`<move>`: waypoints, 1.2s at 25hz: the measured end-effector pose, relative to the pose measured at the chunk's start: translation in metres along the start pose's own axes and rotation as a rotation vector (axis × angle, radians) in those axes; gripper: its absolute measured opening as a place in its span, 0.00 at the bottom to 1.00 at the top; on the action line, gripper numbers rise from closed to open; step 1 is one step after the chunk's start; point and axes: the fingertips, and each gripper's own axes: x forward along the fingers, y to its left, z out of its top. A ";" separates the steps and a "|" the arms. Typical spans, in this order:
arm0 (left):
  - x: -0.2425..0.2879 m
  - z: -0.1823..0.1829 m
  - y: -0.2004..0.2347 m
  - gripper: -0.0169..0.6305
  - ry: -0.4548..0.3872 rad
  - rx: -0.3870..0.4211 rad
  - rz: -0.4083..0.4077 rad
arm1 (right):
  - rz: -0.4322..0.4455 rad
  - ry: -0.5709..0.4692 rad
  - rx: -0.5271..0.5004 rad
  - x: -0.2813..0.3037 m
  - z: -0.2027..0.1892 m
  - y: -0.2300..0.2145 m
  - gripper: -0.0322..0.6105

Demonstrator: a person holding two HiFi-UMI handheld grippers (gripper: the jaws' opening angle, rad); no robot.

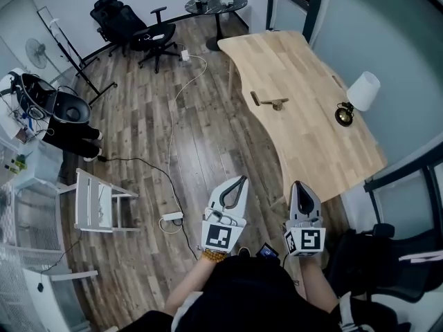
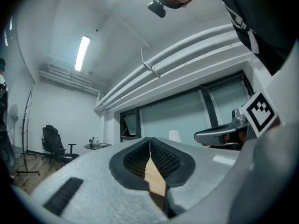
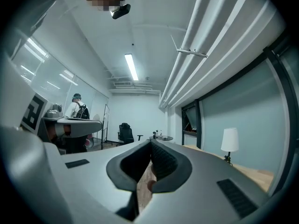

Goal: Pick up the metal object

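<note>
The metal object (image 1: pixel 270 103), a small brass-coloured T-shaped piece, lies on the light wooden table (image 1: pixel 304 137) toward its far half. Both grippers hover over the floor at the table's near end, well short of the object. My left gripper (image 1: pixel 240 180) is shut with nothing in it; in the left gripper view its pads meet at the tip (image 2: pixel 149 139). My right gripper (image 1: pixel 297 185) is also shut and empty, its jaws closed together in the right gripper view (image 3: pixel 150 142). The object is hidden in both gripper views.
A white-shaded lamp (image 1: pixel 360 94) stands at the table's right edge. On the wooden floor lie a power strip (image 1: pixel 172 217) with its cable and a white rack (image 1: pixel 97 200). A black office chair (image 1: pixel 131 26) and a round dark table (image 1: pixel 216 4) stand at the back.
</note>
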 end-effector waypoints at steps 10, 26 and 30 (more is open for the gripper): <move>0.062 0.002 0.106 0.05 -0.017 -0.019 -0.072 | -0.169 0.028 0.007 0.107 0.015 0.000 0.03; 0.118 -0.014 0.251 0.05 -0.022 -0.033 -0.105 | -0.302 0.098 -0.019 0.220 -0.004 0.011 0.03; 0.139 -0.029 0.268 0.06 -0.001 -0.046 -0.134 | -0.335 0.112 -0.023 0.241 -0.011 0.006 0.03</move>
